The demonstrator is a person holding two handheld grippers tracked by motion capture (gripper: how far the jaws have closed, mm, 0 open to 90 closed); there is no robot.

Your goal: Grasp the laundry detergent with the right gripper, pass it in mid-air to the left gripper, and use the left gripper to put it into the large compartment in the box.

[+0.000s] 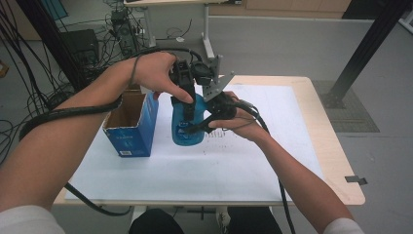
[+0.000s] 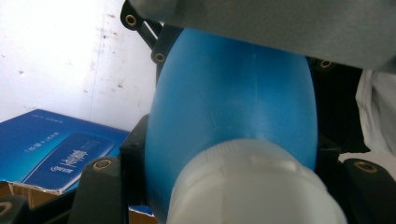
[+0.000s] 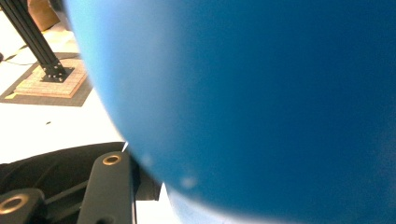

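An open blue carton [image 1: 130, 127] stands on the white table cover [image 1: 243, 165], its inside apparently empty, though only part shows. Just right of it, the left gripper [image 1: 187, 97] clamps from above the white-capped neck of a translucent blue bottle [image 1: 187, 127] standing upright mid-table. The right gripper [image 1: 207, 122] clamps the bottle's body from the side.

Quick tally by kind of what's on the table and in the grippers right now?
Blue bottle with a white cap, gripped by both: 1
Open blue carton, standing on the table beside the bottle: 1
White sheet covering the table: 1
Grippers, left gripper and right gripper: 2
Total: 5
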